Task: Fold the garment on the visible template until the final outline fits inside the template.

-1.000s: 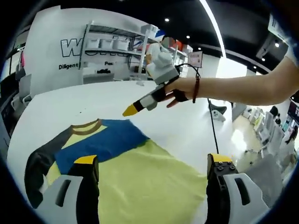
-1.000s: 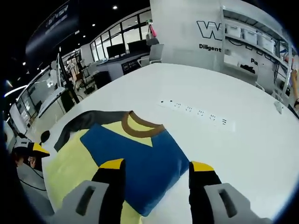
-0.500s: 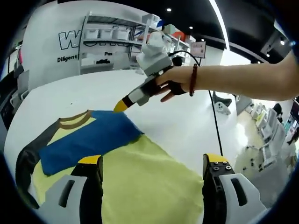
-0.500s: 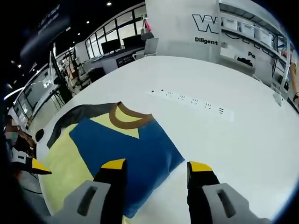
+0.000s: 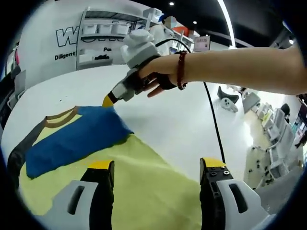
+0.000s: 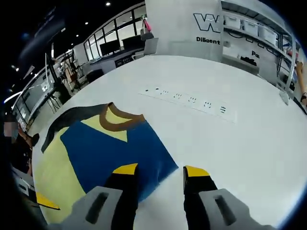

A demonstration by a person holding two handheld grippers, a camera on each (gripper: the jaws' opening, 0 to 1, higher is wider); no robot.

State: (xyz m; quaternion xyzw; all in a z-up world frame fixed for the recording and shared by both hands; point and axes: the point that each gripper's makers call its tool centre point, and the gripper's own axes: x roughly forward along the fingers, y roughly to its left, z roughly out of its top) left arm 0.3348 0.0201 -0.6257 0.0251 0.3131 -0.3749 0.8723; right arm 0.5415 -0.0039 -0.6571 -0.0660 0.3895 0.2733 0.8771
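The garment (image 6: 91, 153) lies flat on the white worktop (image 6: 225, 143), and what matters for the next fold is its blue panel (image 6: 115, 153), which is laid over the yellow body with the brown collar (image 6: 115, 122) at its far end. In the right gripper view the right tongs (image 6: 160, 171) stand with jaws apart and nothing between them. The blue panel's near corner sits just ahead of the left jaw, toward 10 o'clock, and its long axis runs from there up to the collar at about 11 o'clock. I judge these tongs to be the nearer pair for gripping that edge.

In the left gripper view the left tongs (image 5: 156, 165) are also wide and empty, hovering over the yellow hem area (image 5: 144, 182). The right tongs (image 5: 109, 100) come in there at 11 o'clock, tips just above the blue panel's far corner, held by a hand (image 5: 158, 79).

Bare worktop spreads broadly from 12 to 3 o'clock of the garment in the right gripper view, leaving room to swing a fold. A row of small marks (image 6: 187, 99) lies well apart. The dark sleeve (image 6: 72, 117) trails at 10 o'clock.
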